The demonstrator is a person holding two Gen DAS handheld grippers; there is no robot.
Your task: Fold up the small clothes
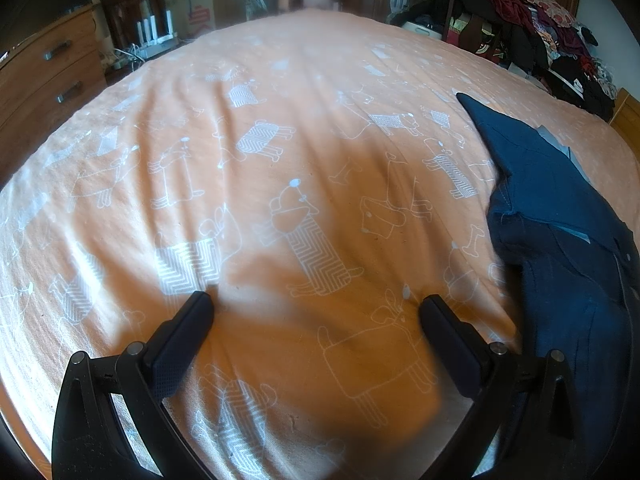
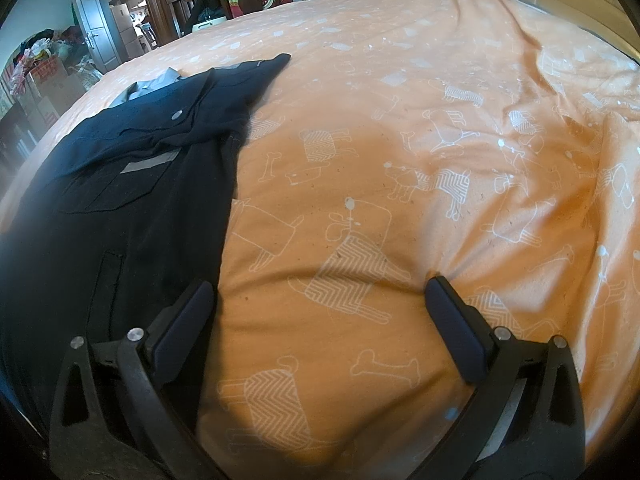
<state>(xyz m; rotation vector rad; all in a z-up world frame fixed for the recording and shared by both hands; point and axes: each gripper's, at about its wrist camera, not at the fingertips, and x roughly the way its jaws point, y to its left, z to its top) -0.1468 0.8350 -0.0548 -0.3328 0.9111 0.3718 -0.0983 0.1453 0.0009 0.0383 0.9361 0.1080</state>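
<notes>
Surface: an orange bedspread (image 1: 280, 92) printed with white dogs, creased in places.
Garment: one dark blue jacket (image 2: 132, 184), laid flat on the bedspread between the two grippers; a snap and grey trim are seen near its collar, and one sleeve is stretched toward the far side.
Left gripper (image 1: 316, 304): fingers spread wide, nothing held; bare bedspread lies between them, and the jacket is just beside its right finger.
Right gripper (image 2: 320, 288): fingers likewise spread and empty; the left finger is seen over the jacket's edge, contact not determinable.
Done: jacket apparently spread out; no fold is visible.
Left: every fold is judged outstanding; an edge or sleeve must first be gripped.
Background: piled clothes (image 1: 556, 32), a dresser (image 1: 48, 68).
</notes>
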